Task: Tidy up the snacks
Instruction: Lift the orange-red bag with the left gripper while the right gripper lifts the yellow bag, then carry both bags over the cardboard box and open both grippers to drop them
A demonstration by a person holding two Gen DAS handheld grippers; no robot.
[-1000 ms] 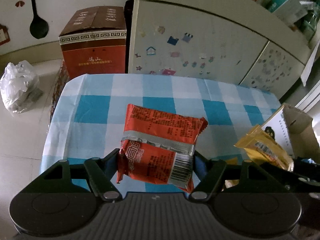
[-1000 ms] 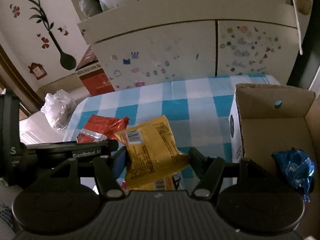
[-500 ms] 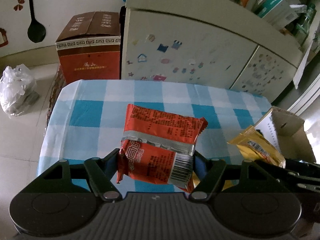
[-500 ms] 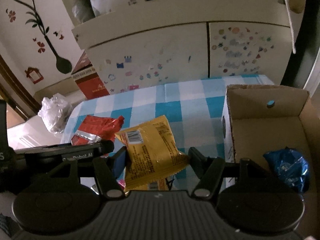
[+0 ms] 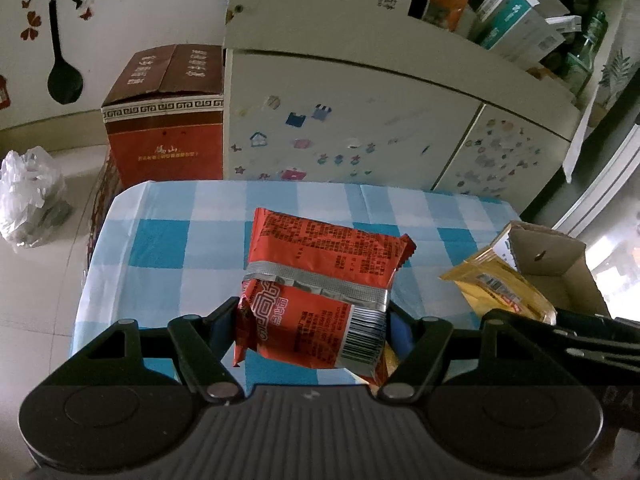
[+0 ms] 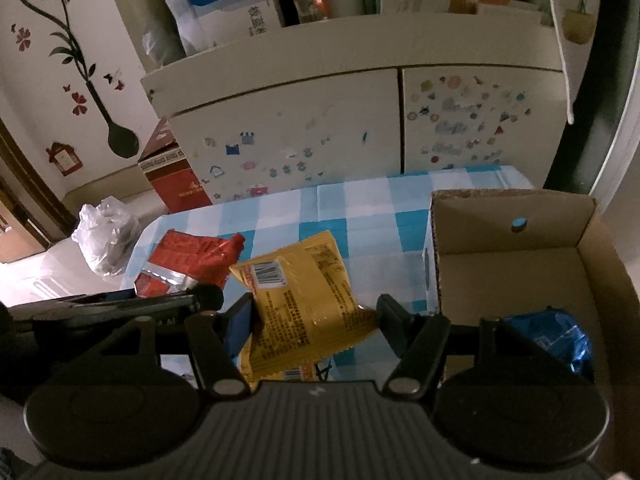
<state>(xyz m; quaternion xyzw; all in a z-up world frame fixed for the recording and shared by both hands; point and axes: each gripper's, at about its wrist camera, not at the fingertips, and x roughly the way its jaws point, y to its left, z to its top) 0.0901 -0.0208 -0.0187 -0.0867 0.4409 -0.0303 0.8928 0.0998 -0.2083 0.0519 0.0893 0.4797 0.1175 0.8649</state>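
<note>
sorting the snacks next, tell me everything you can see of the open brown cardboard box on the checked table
The open brown cardboard box stands at the right end of the blue and white checked tablecloth. Its top is open, the inside plain brown, the outer left wall white with print. A small round hole pierces the far wall. One crinkled shiny blue snack packet lies inside at the near end. Neither gripper touches it.

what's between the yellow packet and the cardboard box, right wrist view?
Only bare checkered tablecloth. The yellow packet, held in the right gripper, is apart from the box; nothing else lies in that gap in the right wrist view.
</note>
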